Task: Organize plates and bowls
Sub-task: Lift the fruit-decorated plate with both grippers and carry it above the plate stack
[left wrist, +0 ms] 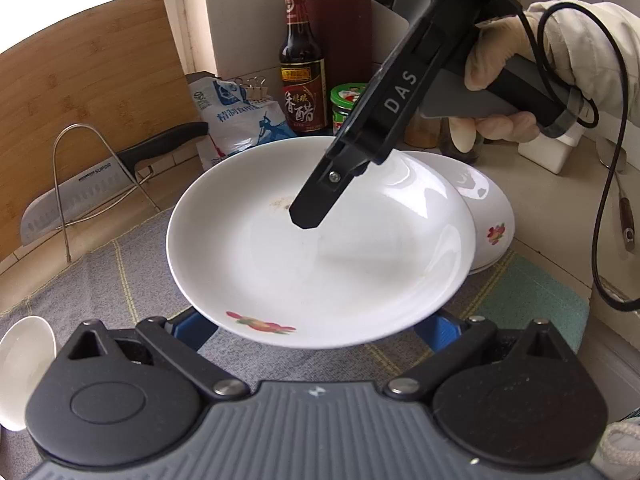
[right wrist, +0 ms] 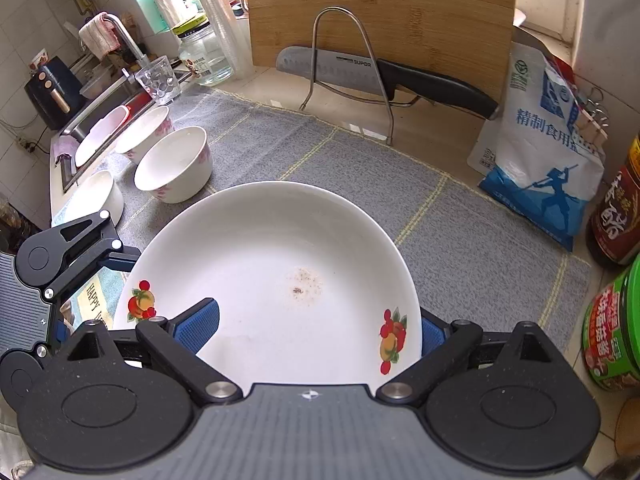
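Observation:
A white plate with fruit decals (left wrist: 320, 248) (right wrist: 272, 280) is tilted above the grey mat. My right gripper (right wrist: 318, 328) comes in from the far side, one blue pad above the plate and one beyond its rim, so it looks shut on the plate; in the left wrist view its finger (left wrist: 308, 208) lies over the plate. My left gripper (left wrist: 316, 330) sits under the plate's near rim, its blue pads apart on either side, open. A second decal plate (left wrist: 492, 216) lies behind. Several white bowls (right wrist: 176, 164) stand at the left by the sink.
A bamboo cutting board (right wrist: 380, 8) and a knife (right wrist: 384, 74) in a wire rack stand at the back. A salt bag (right wrist: 540, 152), a vinegar bottle (left wrist: 300, 64) and a green-lid jar (right wrist: 612, 328) stand to the right. A glass (right wrist: 158, 78) and a jar stand near the sink.

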{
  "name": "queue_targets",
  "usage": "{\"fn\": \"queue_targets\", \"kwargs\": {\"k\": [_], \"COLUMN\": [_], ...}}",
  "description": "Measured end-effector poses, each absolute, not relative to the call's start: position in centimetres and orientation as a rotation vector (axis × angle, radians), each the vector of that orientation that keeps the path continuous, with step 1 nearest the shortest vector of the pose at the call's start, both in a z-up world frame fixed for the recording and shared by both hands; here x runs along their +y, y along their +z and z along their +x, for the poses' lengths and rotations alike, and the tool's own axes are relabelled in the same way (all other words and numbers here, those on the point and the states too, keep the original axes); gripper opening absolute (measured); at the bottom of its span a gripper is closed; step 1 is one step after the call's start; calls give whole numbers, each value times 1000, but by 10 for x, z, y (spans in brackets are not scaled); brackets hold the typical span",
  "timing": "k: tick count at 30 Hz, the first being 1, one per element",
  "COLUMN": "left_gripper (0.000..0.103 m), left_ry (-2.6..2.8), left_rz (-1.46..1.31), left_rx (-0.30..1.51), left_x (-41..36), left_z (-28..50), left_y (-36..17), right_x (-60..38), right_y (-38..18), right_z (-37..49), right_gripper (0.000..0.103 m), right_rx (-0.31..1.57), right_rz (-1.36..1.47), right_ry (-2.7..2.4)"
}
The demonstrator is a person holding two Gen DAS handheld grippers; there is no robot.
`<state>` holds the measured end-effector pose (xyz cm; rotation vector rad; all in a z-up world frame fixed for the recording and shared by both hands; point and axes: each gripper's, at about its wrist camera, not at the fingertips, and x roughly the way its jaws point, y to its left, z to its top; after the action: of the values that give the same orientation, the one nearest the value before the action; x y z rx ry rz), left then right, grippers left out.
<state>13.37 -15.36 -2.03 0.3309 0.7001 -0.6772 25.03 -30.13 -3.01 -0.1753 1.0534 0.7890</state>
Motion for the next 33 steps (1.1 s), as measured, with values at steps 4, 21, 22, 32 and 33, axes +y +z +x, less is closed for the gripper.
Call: {"fn": "queue_targets", "kwargs": {"k": [4, 21, 22, 32, 33], "left_gripper": [102, 102, 102, 102, 102], "left_ry": [-729, -867, -870, -878, -879], "left_rz": [348, 398, 401, 411, 411], "left_rx": [694, 715, 718, 753, 756], "left_x": [-167, -216, -218, -228, -228], "left_z": [127, 128, 128, 136, 136], "left_y": [-20, -28, -29, -35, -35], "right_x": [-322, -392, -394, -406, -406], "right_y": [-30, -43, -45, -62, -63], "right_z": [237, 210, 210, 215, 215], "right_gripper": [100, 100, 100, 100, 100], "right_rx": [1053, 1059, 1061, 1063, 1064], "right_rz": [-154, -63, -60, -30, -30], "right_ry": [740, 605, 600, 593, 592]}}
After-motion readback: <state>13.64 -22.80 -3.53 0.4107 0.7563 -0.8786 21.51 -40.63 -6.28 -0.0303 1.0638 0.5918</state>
